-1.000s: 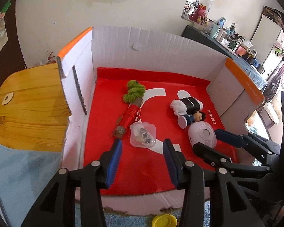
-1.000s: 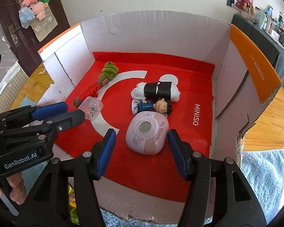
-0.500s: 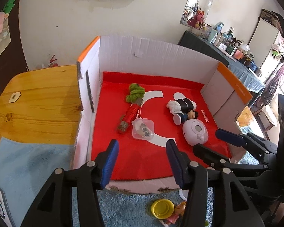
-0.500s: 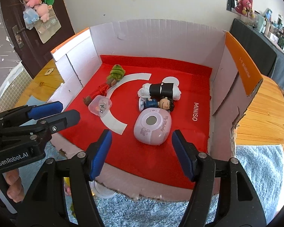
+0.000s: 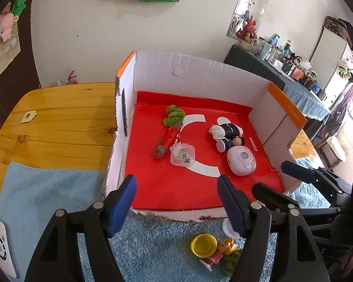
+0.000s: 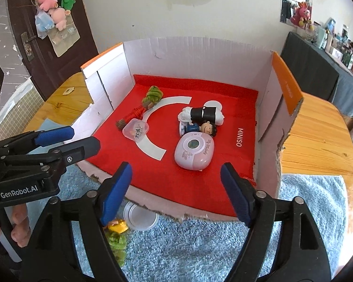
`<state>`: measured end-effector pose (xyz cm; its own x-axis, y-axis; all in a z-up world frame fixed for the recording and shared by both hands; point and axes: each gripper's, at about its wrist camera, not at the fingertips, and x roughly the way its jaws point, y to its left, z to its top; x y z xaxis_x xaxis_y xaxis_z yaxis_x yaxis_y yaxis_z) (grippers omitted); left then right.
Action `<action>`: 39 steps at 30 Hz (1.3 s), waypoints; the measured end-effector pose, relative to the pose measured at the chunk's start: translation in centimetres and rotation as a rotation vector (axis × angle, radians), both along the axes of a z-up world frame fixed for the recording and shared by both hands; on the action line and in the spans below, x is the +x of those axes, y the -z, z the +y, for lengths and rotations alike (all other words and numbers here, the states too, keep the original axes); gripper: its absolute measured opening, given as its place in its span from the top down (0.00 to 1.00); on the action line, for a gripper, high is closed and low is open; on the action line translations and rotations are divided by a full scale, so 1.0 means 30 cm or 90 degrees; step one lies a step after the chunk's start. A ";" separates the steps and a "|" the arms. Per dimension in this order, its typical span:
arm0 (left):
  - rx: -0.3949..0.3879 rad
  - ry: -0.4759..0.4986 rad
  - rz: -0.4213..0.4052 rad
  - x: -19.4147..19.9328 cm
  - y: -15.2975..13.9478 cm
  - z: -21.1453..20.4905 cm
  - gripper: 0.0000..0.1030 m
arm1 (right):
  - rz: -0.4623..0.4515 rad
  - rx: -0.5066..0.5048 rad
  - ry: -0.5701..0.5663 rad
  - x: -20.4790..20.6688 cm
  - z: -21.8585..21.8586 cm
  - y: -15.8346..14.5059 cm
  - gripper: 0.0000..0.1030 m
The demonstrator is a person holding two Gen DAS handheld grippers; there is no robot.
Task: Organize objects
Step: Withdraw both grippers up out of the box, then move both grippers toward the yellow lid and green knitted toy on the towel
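White cardboard box with red liner: pink oval plastic case and clear plastic tub stowed inside. Left gripper and right gripper outside its front edge, fingers spreading, empty.

Near side of white cardboard box has no wall: open entry from bottom of frame. Back, left, right walls stand tall, block sideways approach. Bare red liner across front strip, lower centre; also back strip, upper centre. Mid-floor crowded: clear plastic case touching red-and-green rope toy at left; pink oval device, small dark-haired figurine, black-and-white roll clustered at right. Narrow lane between clusters. Clear round lid, yellow cap on blue towel before box.
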<state>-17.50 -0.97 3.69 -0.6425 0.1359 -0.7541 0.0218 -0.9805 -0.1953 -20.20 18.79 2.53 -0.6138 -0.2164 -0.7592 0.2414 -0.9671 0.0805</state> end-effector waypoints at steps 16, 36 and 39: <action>0.005 -0.009 0.013 0.097 -0.014 -0.013 0.19 | 0.035 0.010 0.001 0.122 -0.008 -0.033 0.15; 0.007 -0.010 0.014 0.178 0.003 0.000 0.15 | 0.046 0.007 -0.006 0.248 -0.017 -0.015 0.10; 0.006 -0.011 0.013 0.201 0.013 0.002 0.15 | 0.042 0.007 -0.007 0.263 -0.020 -0.002 0.10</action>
